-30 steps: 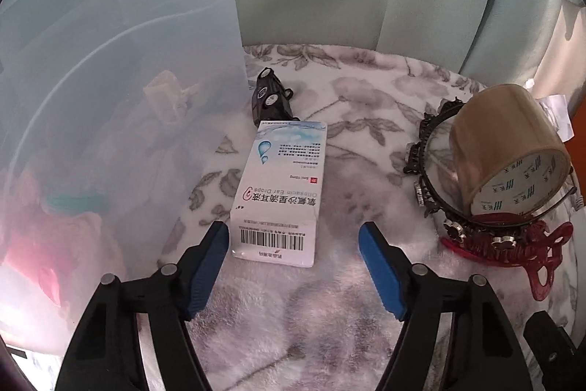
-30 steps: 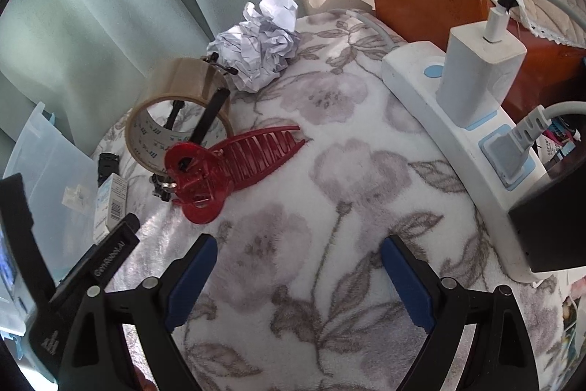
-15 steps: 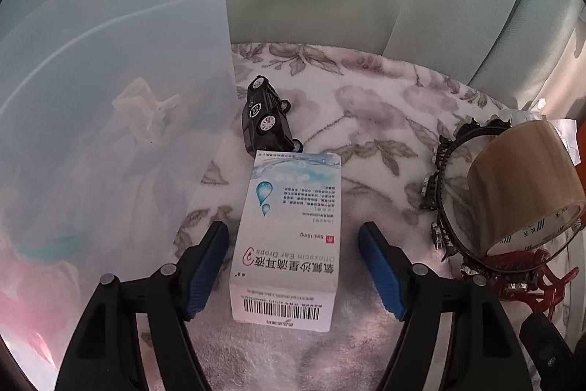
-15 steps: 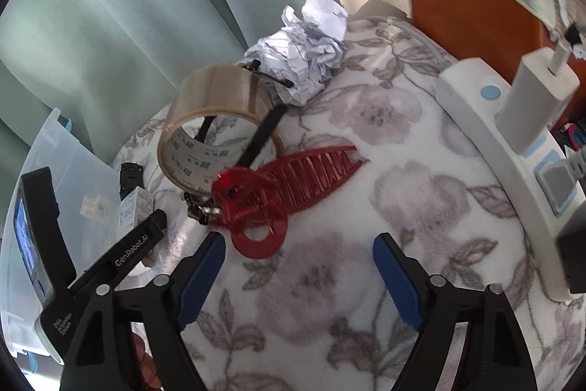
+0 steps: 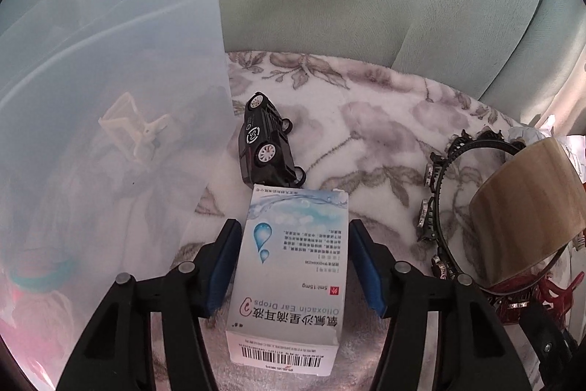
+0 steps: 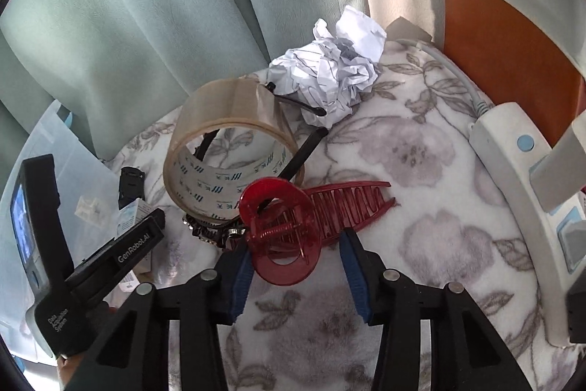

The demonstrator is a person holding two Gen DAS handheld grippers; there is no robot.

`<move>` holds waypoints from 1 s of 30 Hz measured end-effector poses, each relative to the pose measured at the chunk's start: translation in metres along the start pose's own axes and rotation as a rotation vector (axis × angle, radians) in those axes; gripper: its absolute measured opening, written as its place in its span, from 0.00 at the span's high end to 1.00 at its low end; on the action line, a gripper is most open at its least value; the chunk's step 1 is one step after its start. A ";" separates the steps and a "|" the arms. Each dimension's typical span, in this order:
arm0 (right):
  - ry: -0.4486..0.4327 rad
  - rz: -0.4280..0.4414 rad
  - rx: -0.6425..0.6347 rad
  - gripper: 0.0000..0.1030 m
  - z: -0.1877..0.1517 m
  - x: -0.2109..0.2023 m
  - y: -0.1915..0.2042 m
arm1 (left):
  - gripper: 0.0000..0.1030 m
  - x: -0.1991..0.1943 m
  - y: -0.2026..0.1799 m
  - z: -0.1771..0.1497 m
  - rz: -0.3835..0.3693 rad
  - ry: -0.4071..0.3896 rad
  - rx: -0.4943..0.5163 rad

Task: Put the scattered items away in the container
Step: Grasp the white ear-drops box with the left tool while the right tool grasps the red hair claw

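Note:
A white and blue ear-drops box [image 5: 289, 273] lies flat on the flowered blanket, between the fingers of my left gripper [image 5: 293, 226]. Its jaws are closing and the blue pads [image 5: 223, 266] stand just off the box's sides. Beyond the box, a black toy car [image 5: 267, 149] lies beside the translucent container [image 5: 110, 79]. My right gripper [image 6: 295, 239] is closing around the ring end of a red hair claw [image 6: 293, 226], with a gap still showing at the right pad [image 6: 351, 266]. A tape roll [image 6: 230, 149] leans on a black jewelled headband [image 5: 436, 200].
Crumpled paper [image 6: 329, 76] lies behind the tape roll, near the curtain. A white power strip [image 6: 512, 171] with plugs runs along the right edge. A white clip [image 5: 135, 131] and coloured items show through the container wall. The left gripper's body [image 6: 110, 255] sits close on the left.
The left gripper moved forward until the box sat between its fingers, and the jaws narrowed. The right gripper advanced to the red claw and its jaws narrowed around the ring end.

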State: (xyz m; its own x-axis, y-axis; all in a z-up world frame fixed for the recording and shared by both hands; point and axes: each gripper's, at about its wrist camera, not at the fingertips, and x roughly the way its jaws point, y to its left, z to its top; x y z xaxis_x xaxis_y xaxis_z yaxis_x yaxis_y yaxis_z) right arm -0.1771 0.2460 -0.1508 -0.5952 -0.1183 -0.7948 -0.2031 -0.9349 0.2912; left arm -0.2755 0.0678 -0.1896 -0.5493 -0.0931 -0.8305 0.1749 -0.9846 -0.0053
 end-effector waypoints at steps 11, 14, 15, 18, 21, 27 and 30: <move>-0.015 -0.055 -0.058 0.47 0.022 0.018 -0.004 | 0.54 -0.003 -0.007 0.002 0.000 0.035 0.055; -0.016 -0.062 -0.044 0.46 0.017 0.011 -0.004 | 0.54 -0.005 -0.009 -0.001 -0.004 0.047 0.065; -0.015 -0.058 -0.033 0.46 0.019 0.013 -0.005 | 0.54 -0.006 -0.010 -0.003 -0.011 0.051 0.073; -0.020 -0.056 -0.034 0.43 0.023 0.017 -0.009 | 0.54 -0.010 -0.013 -0.007 -0.035 0.068 0.096; -0.034 -0.043 -0.050 0.42 0.024 0.017 -0.009 | 0.54 -0.012 -0.017 -0.012 -0.058 0.080 0.125; -0.082 -0.060 -0.167 0.40 0.027 0.016 0.003 | 0.54 -0.013 -0.021 -0.016 -0.081 0.097 0.142; -0.084 -0.034 -0.152 0.40 0.029 0.021 0.000 | 0.54 -0.008 -0.020 -0.012 -0.086 0.108 0.128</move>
State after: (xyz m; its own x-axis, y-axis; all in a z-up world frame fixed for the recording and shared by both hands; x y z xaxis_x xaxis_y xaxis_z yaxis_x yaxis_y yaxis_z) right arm -0.2122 0.2530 -0.1516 -0.6541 -0.0634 -0.7538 -0.1078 -0.9785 0.1759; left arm -0.2648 0.0898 -0.1893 -0.4659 0.0023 -0.8848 0.0219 -0.9997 -0.0142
